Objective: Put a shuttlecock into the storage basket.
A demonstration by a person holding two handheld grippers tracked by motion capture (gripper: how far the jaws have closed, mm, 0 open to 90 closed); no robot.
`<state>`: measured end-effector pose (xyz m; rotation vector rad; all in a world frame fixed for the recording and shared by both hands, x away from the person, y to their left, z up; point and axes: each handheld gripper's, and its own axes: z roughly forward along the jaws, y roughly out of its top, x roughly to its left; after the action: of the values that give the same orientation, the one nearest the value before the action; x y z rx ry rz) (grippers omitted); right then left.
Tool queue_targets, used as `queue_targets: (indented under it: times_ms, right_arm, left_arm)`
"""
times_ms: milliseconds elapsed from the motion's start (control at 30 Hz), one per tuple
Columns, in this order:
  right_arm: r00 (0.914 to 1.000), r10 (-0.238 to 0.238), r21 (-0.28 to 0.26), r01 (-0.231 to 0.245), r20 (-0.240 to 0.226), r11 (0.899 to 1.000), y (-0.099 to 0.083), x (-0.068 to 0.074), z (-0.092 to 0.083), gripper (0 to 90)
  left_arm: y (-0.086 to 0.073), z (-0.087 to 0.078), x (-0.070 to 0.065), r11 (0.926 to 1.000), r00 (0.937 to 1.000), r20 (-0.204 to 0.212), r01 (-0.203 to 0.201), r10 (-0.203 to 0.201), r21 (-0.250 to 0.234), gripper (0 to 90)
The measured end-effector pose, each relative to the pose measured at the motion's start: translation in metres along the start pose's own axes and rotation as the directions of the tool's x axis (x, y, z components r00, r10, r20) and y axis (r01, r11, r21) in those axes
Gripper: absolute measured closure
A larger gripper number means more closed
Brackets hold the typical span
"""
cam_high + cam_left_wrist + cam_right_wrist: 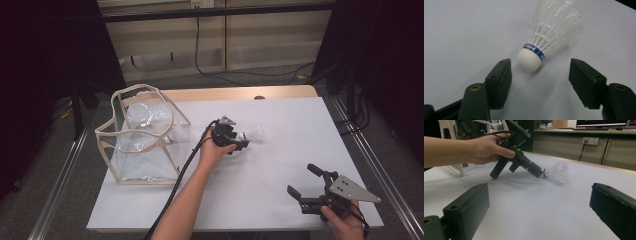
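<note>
A white feather shuttlecock (256, 134) (549, 32) lies on its side on the white table (280, 165), its cork tip ringed by a blue band. My left gripper (243, 141) (540, 67) is open, low over the table. The cork sits just ahead of its jaws, close to the left one, and neither pad touches it. In the right gripper view the left gripper (539, 173) meets the shuttlecock (557, 172) at its cork end. My right gripper (300, 178) (540, 192) stands open near the table's front right corner with nothing between its jaws.
A clear plastic bag with beige trim (142, 135) (461, 130) stands open at the table's left. The left gripper's cable (175, 185) trails along the forearm to the front edge. Dark curtains flank the table, and cabinets stand beyond its far edge.
</note>
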<state>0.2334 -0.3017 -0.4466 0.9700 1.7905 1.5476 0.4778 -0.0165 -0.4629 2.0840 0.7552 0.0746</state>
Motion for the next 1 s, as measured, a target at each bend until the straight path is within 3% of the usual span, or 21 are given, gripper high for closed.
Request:
queue_targets:
  times_ms: [567, 1000]
  right_arm:
    - [1.0, 0.002, -0.001, -0.002, -0.002, 1.0, -0.0002, -0.0005, 0.0001, 2.4]
    - [1.0, 0.002, 0.003, -0.002, -0.003, 1.0, 0.0, 0.0001, 0.0, 2.4]
  left_arm:
    - [0.0078, 0.0066, -0.0032, 0.9996, 0.9995, 0.01, -0.029, 0.03, -0.003, 40.3]
    - [0.0088, 0.0021, -0.0074, 0.9982, 0.9981, 0.038, -0.05, 0.049, 0.032, 61.0]
